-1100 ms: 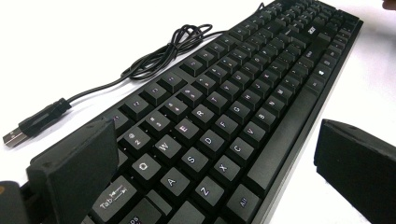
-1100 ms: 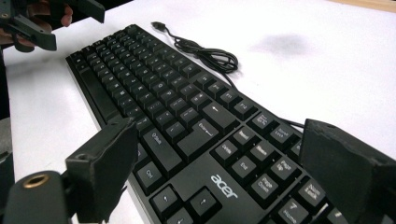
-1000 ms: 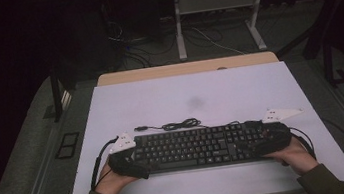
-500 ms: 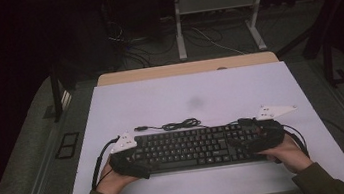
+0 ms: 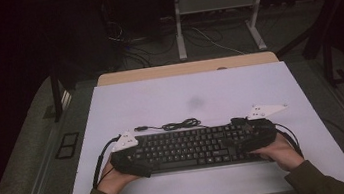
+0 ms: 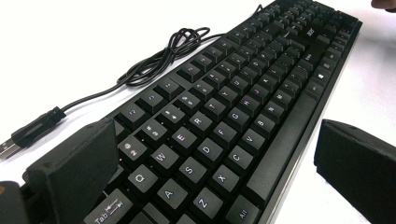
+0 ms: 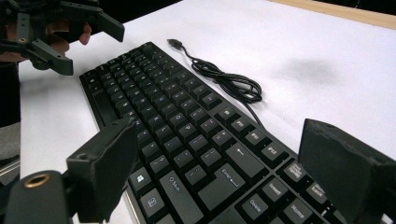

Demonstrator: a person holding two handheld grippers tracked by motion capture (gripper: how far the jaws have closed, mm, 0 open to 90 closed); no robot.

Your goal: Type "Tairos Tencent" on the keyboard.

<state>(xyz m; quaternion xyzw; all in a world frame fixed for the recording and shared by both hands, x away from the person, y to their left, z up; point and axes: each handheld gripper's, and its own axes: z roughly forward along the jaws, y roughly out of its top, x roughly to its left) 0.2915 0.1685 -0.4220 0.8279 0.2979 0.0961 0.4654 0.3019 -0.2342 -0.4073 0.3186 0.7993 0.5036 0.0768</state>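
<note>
A black keyboard (image 5: 192, 147) lies across the near part of the white table (image 5: 209, 89). Its coiled cable (image 5: 176, 125) ends in a USB plug (image 5: 140, 128) just behind it. My left gripper (image 5: 129, 159) stands open over the keyboard's left end (image 6: 201, 140), one jaw by the number row and one off the front edge. My right gripper (image 5: 255, 134) is open over the right end (image 7: 201, 135), its jaws straddling the keyboard's depth. The right gripper view also has the cable (image 7: 229, 81) and the left gripper (image 7: 51, 32) farther off. Neither pair of jaws presses the keyboard.
A faint grey smudge (image 5: 195, 102) marks the table's middle. A wooden strip (image 5: 186, 68) runs along the far edge. Beyond it stand a desk frame (image 5: 218, 20) and floor cables (image 5: 138, 46). Each gripper's cable trails beside the hands on the table.
My right gripper has moved left, from beside the keyboard's right end to over it. The left gripper and the keyboard have hardly moved.
</note>
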